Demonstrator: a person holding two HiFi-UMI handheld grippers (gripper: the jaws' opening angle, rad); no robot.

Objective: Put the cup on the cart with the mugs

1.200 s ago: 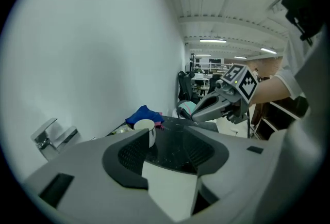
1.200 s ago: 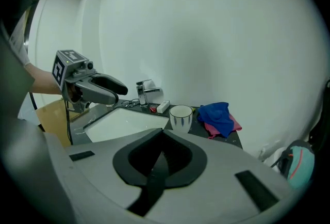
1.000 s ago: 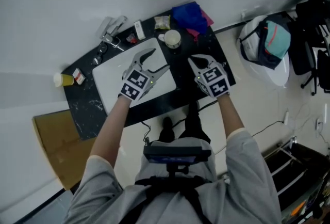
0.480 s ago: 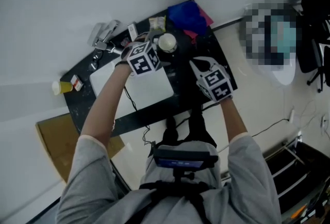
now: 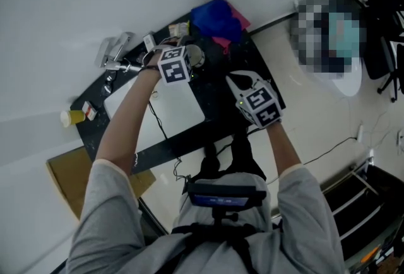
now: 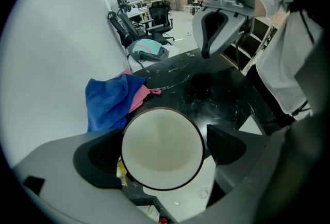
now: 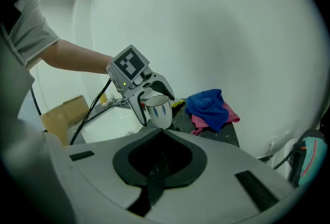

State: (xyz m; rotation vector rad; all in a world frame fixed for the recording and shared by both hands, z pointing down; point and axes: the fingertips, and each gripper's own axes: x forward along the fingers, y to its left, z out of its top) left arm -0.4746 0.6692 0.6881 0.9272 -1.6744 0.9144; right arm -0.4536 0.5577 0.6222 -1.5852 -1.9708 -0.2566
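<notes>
Sleeves, pale, of the person at the bottom of the head view; both forearms reach up the frame toward a black table point(image 5: 224, 99).

Right gripper point(image 7: 162, 131): jaws together, nothing between them. It hangs over the near right edge of the table, apart from everything else listed.

Left gripper point(image 6: 164, 144): at the upper middle of the head view, pointing steeply down. Its jaws have just been opening and stand wide apart, one on each side of the cup, with a sliver of gap at the right-hand pad point(image 6: 221, 143). A dark cable point(image 5: 158, 121) runs back from it along the arm.

Cup point(image 7: 159, 109): white, dark rim, blue marks on its side, upright, empty as seen from above. It stands between the left gripper's jaws at the far side of the table; its base is hidden in the right gripper view.

White board point(image 5: 183, 105): flat on the table, left of centre, its far corner just beside the cup.

Blue cloth point(image 6: 108, 99): crumpled, beyond the cup against the wall. Pink cloth point(image 6: 140, 96): under it, showing at its right edge.

Yellow bottle point(image 5: 71, 117): at the far left end of the table.

Cardboard box point(image 5: 66, 172): on the floor, lower left.

Office chairs point(image 6: 160, 14): top centre of the left gripper view, well beyond the table.
</notes>
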